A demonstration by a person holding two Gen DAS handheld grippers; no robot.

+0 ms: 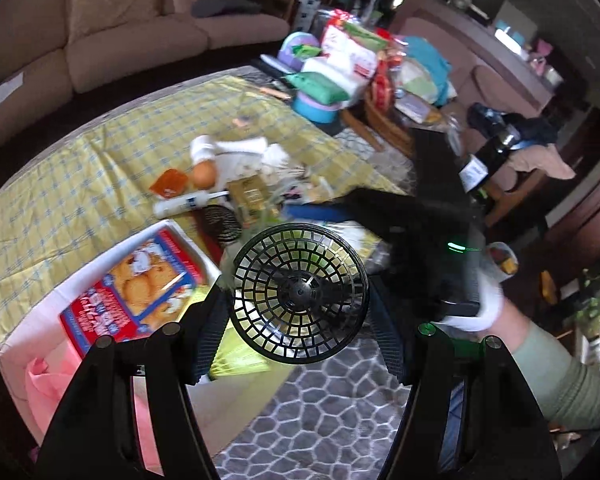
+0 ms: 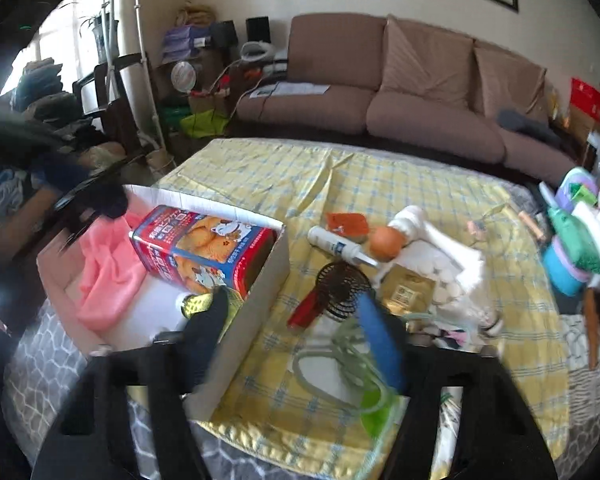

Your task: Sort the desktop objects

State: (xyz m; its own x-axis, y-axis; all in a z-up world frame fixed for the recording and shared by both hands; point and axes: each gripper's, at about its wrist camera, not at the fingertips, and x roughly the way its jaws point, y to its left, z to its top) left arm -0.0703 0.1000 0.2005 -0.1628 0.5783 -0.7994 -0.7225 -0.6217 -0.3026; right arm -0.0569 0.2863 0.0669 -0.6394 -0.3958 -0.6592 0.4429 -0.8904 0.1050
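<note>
My left gripper [image 1: 298, 300] is shut on a small round black fan [image 1: 300, 292], held by its rim over the table's near edge. My right gripper [image 2: 296, 308] hangs low over the yellow checked cloth [image 2: 380, 184], jaws apart. A flat blue thing [image 2: 380, 340] leans on its right finger, and the blurred left finger [image 2: 206, 328] stands clear of it. A green cord [image 2: 340, 344] lies below. Beside it stands a white cardboard box [image 2: 260, 300] holding a biscuit tin [image 2: 204, 248] and a pink cloth [image 2: 104, 276].
On the cloth lie a red-handled fan [image 2: 340, 292], a white tube [image 2: 336, 246], an orange ball [image 2: 386, 244], an orange packet [image 2: 346, 222] and a gold box [image 2: 406, 290]. Bags and tubs [image 2: 572, 248] crowd the right end. A brown sofa [image 2: 420, 112] runs behind. A white-gloved hand [image 1: 488, 304] is at the right.
</note>
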